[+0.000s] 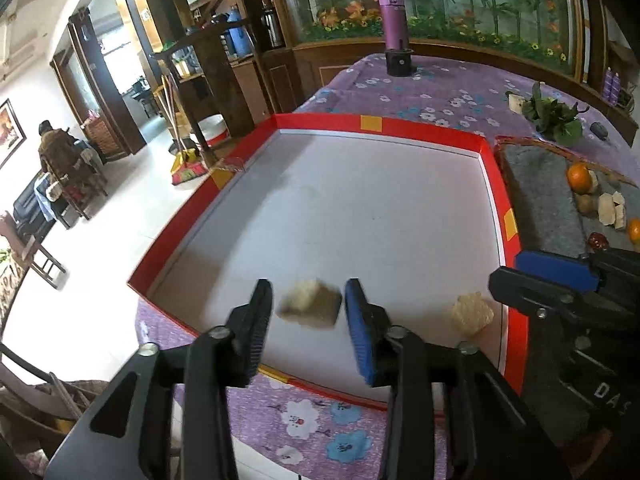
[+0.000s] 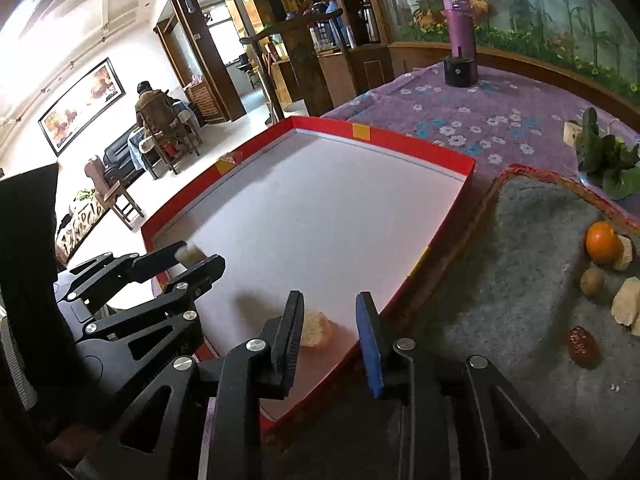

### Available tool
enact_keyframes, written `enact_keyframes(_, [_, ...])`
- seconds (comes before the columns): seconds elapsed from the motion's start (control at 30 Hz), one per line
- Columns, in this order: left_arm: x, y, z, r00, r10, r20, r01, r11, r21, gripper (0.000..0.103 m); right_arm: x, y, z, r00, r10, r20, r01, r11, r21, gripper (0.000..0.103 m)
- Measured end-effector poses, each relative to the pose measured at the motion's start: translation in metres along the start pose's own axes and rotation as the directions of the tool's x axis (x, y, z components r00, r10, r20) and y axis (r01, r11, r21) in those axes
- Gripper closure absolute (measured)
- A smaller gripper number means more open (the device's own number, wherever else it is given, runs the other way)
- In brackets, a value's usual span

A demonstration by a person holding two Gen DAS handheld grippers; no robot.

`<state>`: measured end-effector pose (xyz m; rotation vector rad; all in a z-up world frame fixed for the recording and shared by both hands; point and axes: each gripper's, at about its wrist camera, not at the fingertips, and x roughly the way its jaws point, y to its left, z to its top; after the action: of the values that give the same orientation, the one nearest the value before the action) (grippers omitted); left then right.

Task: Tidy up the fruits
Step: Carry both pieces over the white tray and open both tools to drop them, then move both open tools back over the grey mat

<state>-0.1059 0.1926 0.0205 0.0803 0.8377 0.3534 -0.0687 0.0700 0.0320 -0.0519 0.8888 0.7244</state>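
A red-rimmed white tray (image 1: 496, 184) lies on the purple flowered tablecloth. My left gripper (image 1: 308, 320) is open over its near edge, with a blurred pale chunk (image 1: 310, 304) between the fingers, not gripped. A second pale chunk (image 1: 472, 314) lies in the tray's near right corner. My right gripper (image 2: 330, 332) is open above that chunk (image 2: 316, 332). To the right, a grey felt mat (image 2: 520, 280) holds an orange (image 2: 602, 242), a kiwi (image 2: 592, 280), pale chunks (image 2: 628, 300) and a red date (image 2: 584, 346).
A purple bottle (image 1: 394, 20) stands on a black base at the table's far end. Leafy greens (image 1: 554, 114) lie beyond the mat. The table's left edge drops to a white floor with chairs and a seated person (image 2: 154, 108).
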Motion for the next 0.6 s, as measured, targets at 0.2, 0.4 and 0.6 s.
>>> enact_keyframes(0.2, [-0.019, -0.005, 0.005, 0.997, 0.041, 0.061, -0.043, 0.999, 0.017, 0.04, -0.023, -0.008, 0.001, 0.998, -0.03, 0.054, 0.03, 1.0, 0.011, 0.063])
enact_keyframes(0.4, [-0.041, -0.019, 0.013, 0.994, 0.023, 0.107, -0.028, 0.999, 0.046, 0.037, -0.052, -0.028, -0.003, 0.994, -0.05, 0.099, 0.045, 0.998, 0.05, 0.062])
enact_keyframes(0.6, [-0.064, -0.044, 0.023, 0.988, -0.028, 0.149, 0.014, 0.995, 0.094, 0.036, -0.088, -0.055, -0.009, 0.984, -0.094, 0.15, 0.08, 0.992, 0.096, 0.056])
